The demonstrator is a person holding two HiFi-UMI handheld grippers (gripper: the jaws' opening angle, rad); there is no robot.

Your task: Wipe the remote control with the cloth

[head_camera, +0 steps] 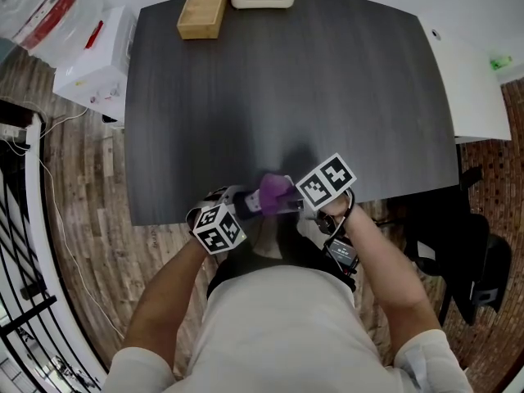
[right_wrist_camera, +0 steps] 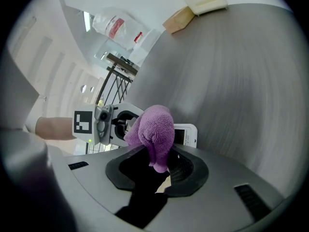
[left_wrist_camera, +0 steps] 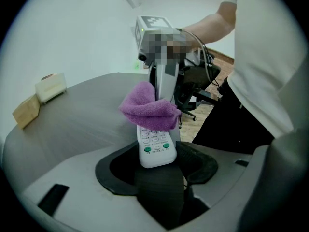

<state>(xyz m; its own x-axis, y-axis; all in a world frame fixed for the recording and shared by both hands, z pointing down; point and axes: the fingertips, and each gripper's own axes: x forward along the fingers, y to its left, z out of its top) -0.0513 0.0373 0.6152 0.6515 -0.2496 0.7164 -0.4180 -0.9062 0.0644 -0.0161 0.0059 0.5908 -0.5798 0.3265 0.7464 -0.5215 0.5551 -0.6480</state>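
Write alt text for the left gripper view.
The left gripper clamps the near end of a white remote control, with a dark grey table behind it. A purple cloth, gripped by the right gripper opposite, is draped over the remote's middle.

The white remote control (left_wrist_camera: 155, 151), green buttons at its near end, is held off the bench (left_wrist_camera: 82, 115), above its near edge. A bunched purple cloth (left_wrist_camera: 148, 111) wraps over the remote's middle.

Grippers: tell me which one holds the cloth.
The right gripper grips the purple cloth. The left gripper holds the white remote instead.
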